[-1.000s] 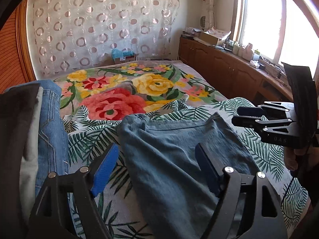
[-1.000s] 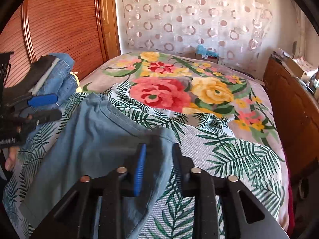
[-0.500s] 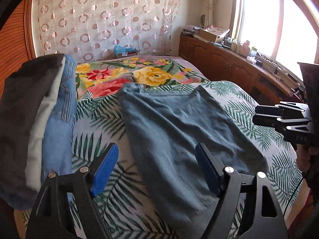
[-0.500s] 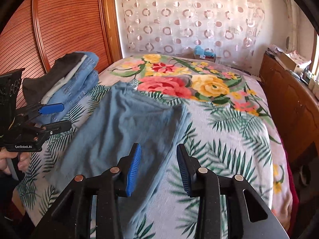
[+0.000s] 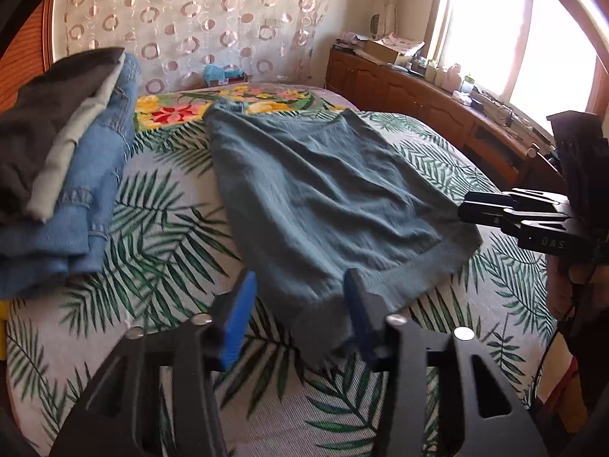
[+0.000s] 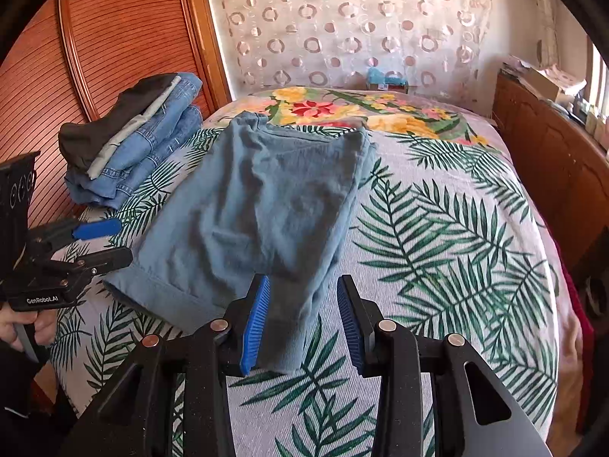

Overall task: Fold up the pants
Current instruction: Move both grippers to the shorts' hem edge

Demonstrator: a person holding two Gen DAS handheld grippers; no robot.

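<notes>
Blue-grey pants (image 6: 259, 205) lie folded on bedspread (image 6: 437, 236), further folds likely remain; left gripper (image 5: 297, 316) and right gripper (image 6: 302, 316) both open, empty.

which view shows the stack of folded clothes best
The right wrist view: the stack of folded clothes sits whole and sharp by the wooden headboard, with dark, grey and denim layers separable. The left wrist view shows the same stack close up, blurred and cut off at the frame's left edge.
</notes>
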